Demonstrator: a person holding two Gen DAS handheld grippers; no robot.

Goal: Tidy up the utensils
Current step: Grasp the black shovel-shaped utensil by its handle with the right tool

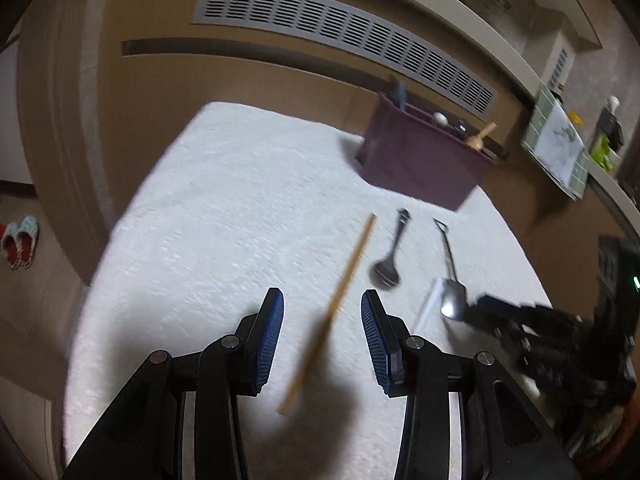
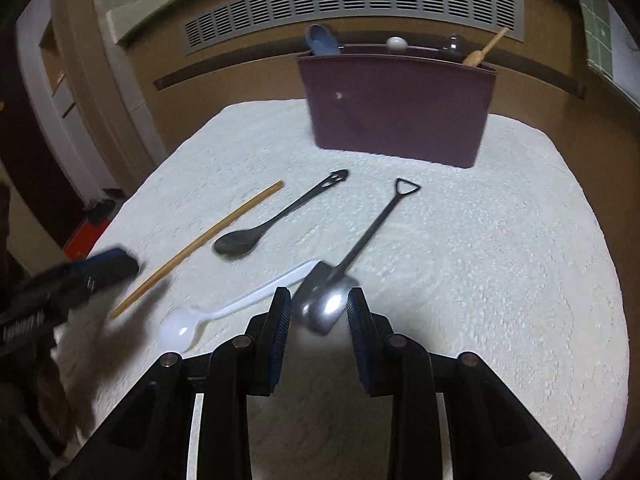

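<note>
Utensils, four, loose on the white-towelled counter (image 2: 500, 240) short of the maroon holder (image 2: 396, 108): chopstick (image 1: 344, 292) between the left gripper (image 1: 322, 338) fingers, untouched, fingers wide apart and empty. Shovel-handled spoon (image 2: 344, 280), bowl between the right gripper (image 2: 318, 314) fingers, pads close but seemingly not yet pressing, nothing lifted. White plastic spoon (image 2: 224, 308) just left of those fingers; black spoon (image 2: 276, 220) beyond. Straddling each piece probably for a pinch across its width. Holder farther ahead, upright, already carrying several handles.

A home: slippers (image 1: 20, 242) on the floor, a wall vent grille (image 2: 352, 4), a utensil caddy (image 2: 396, 108).
</note>
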